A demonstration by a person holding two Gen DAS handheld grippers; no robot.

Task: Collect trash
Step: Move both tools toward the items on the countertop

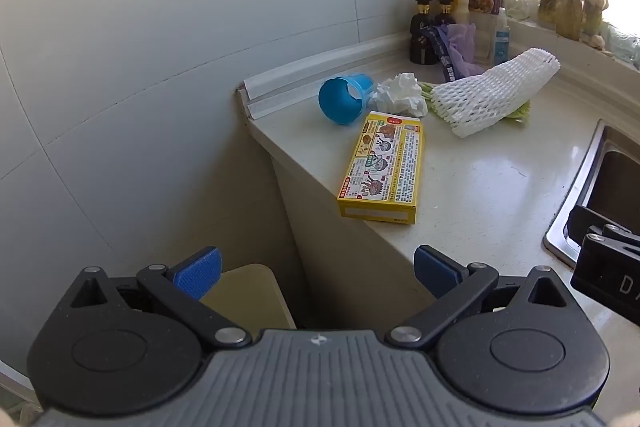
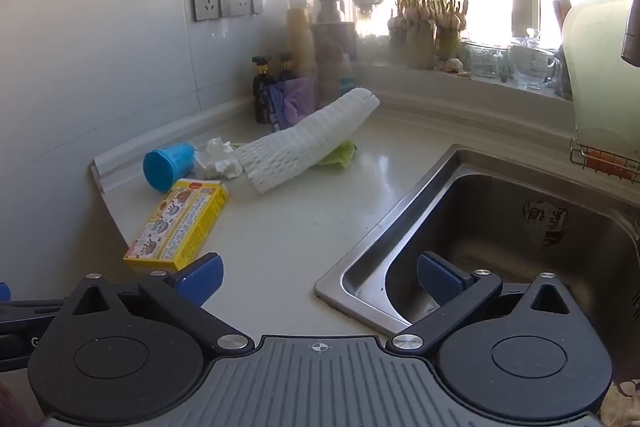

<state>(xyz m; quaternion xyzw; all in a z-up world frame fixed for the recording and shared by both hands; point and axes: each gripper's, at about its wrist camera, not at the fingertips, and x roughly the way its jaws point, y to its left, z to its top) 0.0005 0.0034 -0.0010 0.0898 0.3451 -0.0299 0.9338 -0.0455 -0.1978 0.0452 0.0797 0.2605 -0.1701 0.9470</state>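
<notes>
Dark bottles [image 1: 424, 31] and a purple bag [image 1: 460, 43] crowd the upper right of the left view, with a steel sink [image 2: 500, 227] filling the lower right of the right view. On the countertop [image 1: 480, 187] lie a yellow box [image 1: 382, 167], blue cup [image 1: 344, 99], crumpled tissue [image 1: 400, 95] and white foam net [image 1: 492, 91] over green leaves [image 2: 340, 153]. The left gripper [image 1: 316, 271] and right gripper [image 2: 320, 275] both gape wide and empty at the bottom of their frames, with the box just above them.

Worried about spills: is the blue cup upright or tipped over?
Tipped over: the blue cup lies on its side on the counter.
</notes>
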